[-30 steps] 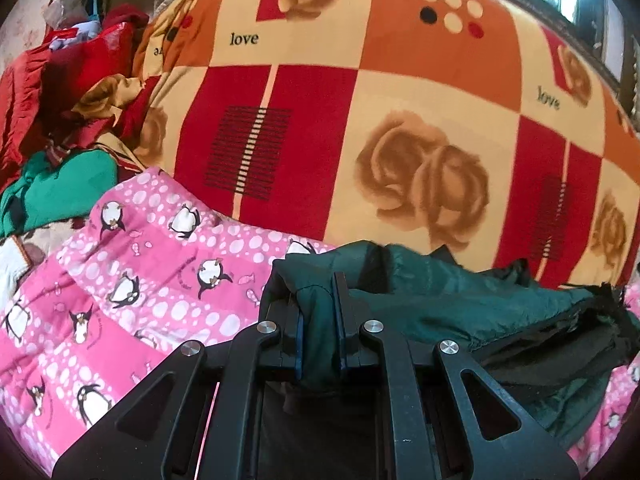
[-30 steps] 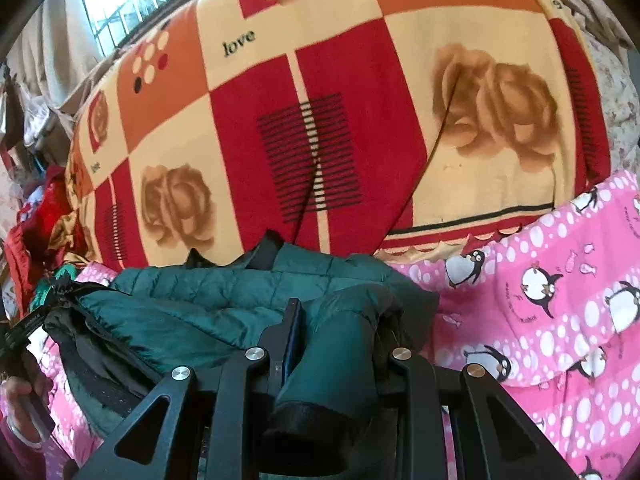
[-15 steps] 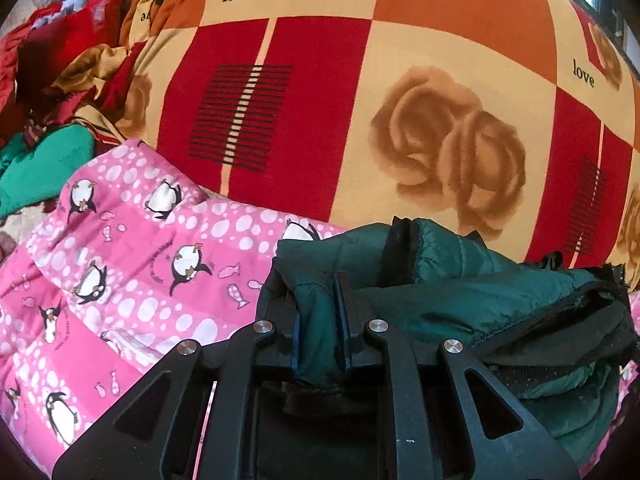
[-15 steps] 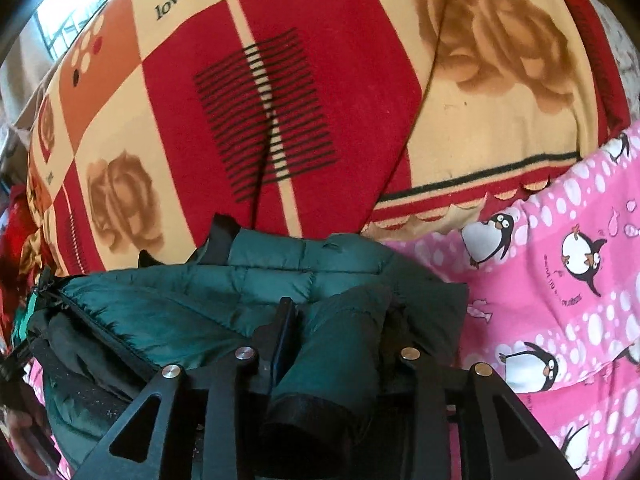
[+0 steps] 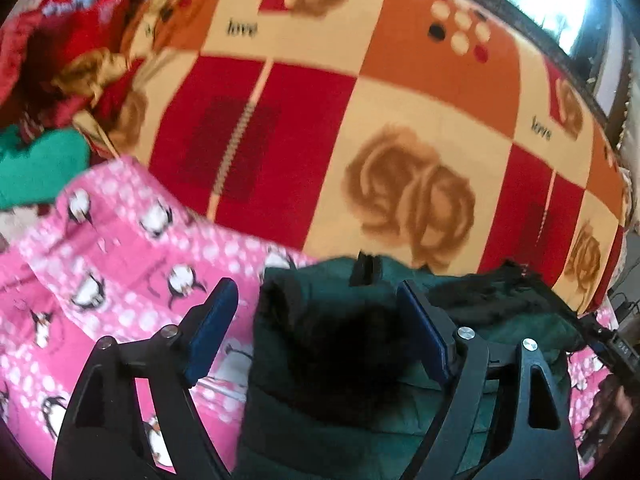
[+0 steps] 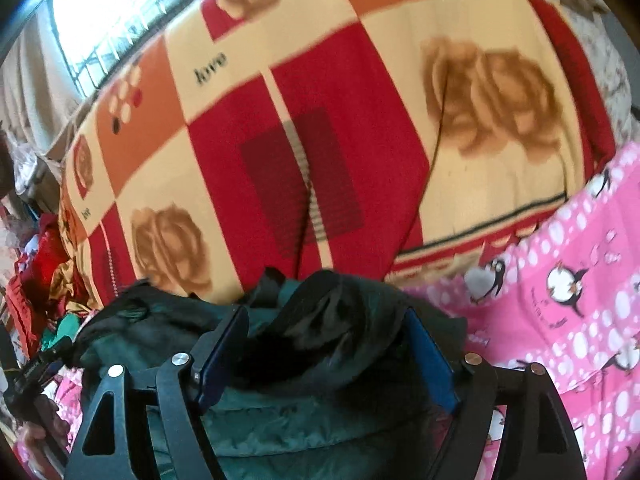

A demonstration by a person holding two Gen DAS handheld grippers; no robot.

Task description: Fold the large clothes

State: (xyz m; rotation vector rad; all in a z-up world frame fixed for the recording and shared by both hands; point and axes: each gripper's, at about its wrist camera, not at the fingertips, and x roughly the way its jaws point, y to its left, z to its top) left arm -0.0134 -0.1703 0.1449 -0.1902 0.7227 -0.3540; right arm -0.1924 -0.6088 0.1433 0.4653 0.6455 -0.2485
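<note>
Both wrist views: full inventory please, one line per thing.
jacket: 1, dark green, padded, lying on the pink blanket, between both grippers' fingers
pink blanket: 1, pink with penguins, near edge of bed
checked blanket: 1, red, orange and cream with roses, behind the jacket
clothes pile: 1 heap, red, gold and green, far left
window: 1, bright, behind the bed
left gripper: 1, black with blue pads, jaws opening, jacket between them
right gripper: 1, black with blue pads, jaws opening, jacket between them
</note>
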